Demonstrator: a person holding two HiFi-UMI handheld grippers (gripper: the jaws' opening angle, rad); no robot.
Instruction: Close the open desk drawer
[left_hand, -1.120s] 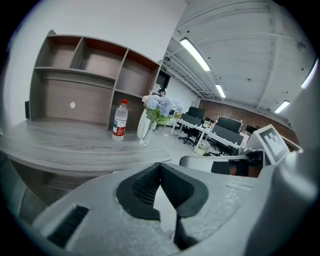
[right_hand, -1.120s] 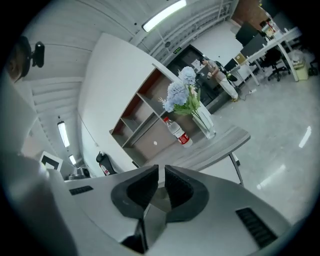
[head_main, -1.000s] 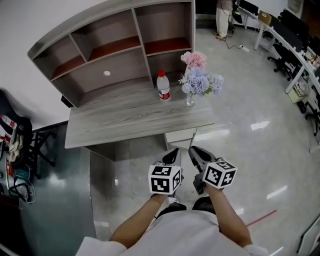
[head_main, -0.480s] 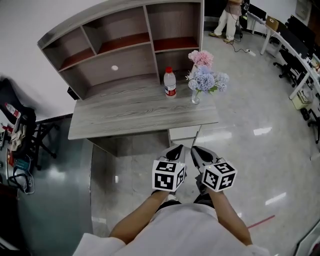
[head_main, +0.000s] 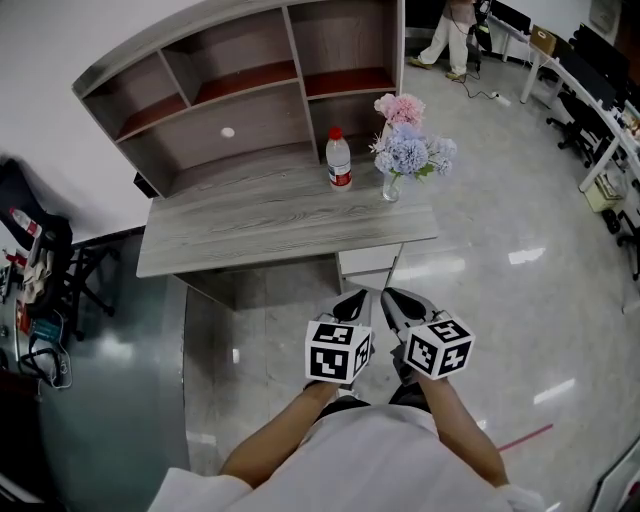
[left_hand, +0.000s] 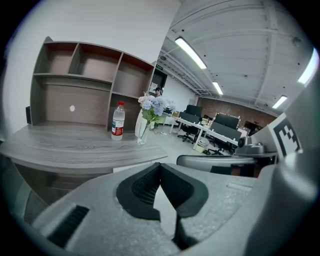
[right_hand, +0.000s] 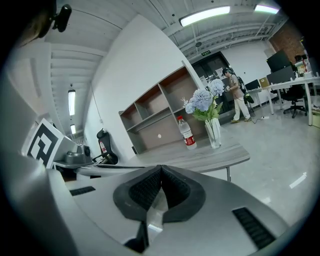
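**A:** Head view, starting from the left. At the left edge, a dark chair (head_main: 82, 285) with bags, standing well apart from the desk (head_main: 250, 225). On the desk top, toward its right end, a water bottle (head_main: 339, 160), and near it a vase of flowers (head_main: 404, 152).

**B:** And the drawer, where?

**A:** Under the right part of the desk. The drawer (head_main: 367, 262) shows a pale front and sticks out a little past the desk's front edge. Lies ahead of both grippers, touched by neither.

**B:** Left gripper (head_main: 351, 299) first, please.

**A:** Near the drawer front, on the person's side of it, around its left half, but clearly apart. Jaws pressed together. Confirmed in the left gripper view (left_hand: 160, 166): pads meeting at the tip, nothing between them, nothing held.

**B:** Then the right gripper (head_main: 392, 297)?

**A:** Just beside the left one, in line with the drawer's right end and a thin metal leg (head_main: 396, 266). Also closed fully and empty. Same in the right gripper view (right_hand: 161, 168): pads together, nothing caught.

**B:** Room for moving?

**A:** Only bare floor (head_main: 300, 320) between the gripper tips and the drawer front. To the right of the desk corner, more wide shiny floor. Much farther right, office desks and chairs (head_main: 600, 110) along the edge. At the top, a person's legs (head_main: 448, 35), far from everything here.
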